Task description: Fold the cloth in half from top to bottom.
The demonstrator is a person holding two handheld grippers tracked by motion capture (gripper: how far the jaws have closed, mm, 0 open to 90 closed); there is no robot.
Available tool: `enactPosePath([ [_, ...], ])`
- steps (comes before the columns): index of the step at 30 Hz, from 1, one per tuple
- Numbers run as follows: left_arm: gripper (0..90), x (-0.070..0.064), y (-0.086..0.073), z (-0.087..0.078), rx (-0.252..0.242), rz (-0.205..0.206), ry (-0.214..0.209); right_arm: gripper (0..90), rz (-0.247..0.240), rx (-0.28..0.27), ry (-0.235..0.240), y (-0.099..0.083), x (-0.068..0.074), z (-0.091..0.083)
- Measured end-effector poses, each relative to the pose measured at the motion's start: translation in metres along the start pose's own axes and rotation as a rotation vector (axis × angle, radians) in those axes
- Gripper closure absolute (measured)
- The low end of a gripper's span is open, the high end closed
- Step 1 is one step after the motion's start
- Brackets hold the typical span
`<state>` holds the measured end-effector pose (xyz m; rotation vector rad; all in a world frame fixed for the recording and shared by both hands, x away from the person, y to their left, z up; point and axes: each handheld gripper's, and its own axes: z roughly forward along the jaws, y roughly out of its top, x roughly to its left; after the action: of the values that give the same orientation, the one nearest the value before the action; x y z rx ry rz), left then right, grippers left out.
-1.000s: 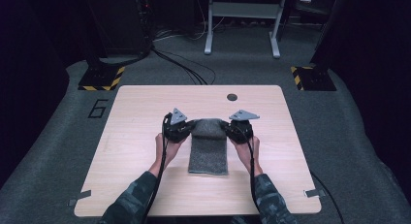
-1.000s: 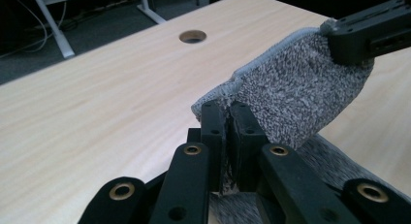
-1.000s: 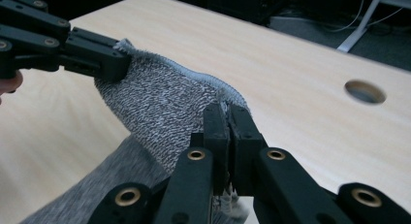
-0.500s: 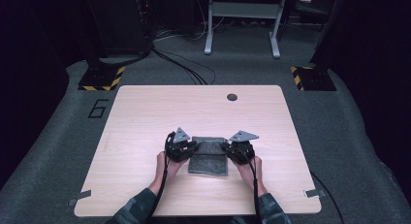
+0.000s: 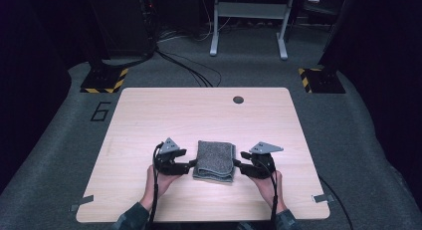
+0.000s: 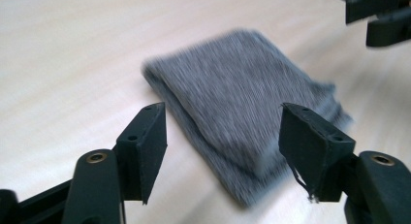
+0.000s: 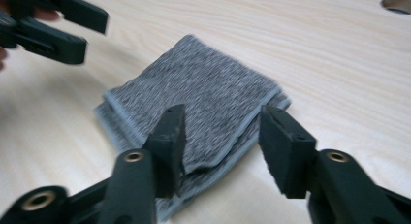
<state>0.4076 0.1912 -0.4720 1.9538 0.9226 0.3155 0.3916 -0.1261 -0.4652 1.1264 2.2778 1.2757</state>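
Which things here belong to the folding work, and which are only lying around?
Part of the work:
- folded grey towel
- left gripper, open beside it
- right gripper, open beside it
- table carrying it

Only lying around:
- cables on the floor
- metal stand behind the table

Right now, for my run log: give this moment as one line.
cloth: folded, flat on table | left tool: open, beside cloth | right tool: open, beside cloth | nothing gripped
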Motion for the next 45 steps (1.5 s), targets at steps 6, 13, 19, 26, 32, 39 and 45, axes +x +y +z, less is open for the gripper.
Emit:
enactPosePath([
  [6,25.6,-0.006,-0.002,0.040,0.146,0.063,0.043,33.6,0.007,0.140,-0.068,-0.005,0.006,0.038],
  [13,22.5,-0.015,-0.026,0.046,0.208,0.093,0.097,22.6,0.007,0.187,-0.128,-0.024,0.017,0.047],
  [19,22.5,-0.024,-0.033,0.043,0.204,0.118,0.136,18.5,0.004,0.203,-0.143,-0.033,0.017,0.050],
  [26,14.7,-0.026,-0.032,0.032,0.147,0.072,0.156,14.4,0.002,0.197,-0.126,-0.033,0.024,0.041],
  [32,14.2,-0.024,-0.035,0.045,0.190,0.071,0.158,11.1,-0.001,0.210,-0.127,-0.037,0.019,0.050],
  [39,10.9,-0.014,-0.029,0.054,0.196,0.060,0.169,9.0,-0.015,0.216,-0.140,-0.031,0.011,0.059],
  [45,10.9,-0.004,-0.019,0.065,0.211,0.052,0.175,8.3,-0.013,0.225,-0.146,-0.020,-0.003,0.071],
])
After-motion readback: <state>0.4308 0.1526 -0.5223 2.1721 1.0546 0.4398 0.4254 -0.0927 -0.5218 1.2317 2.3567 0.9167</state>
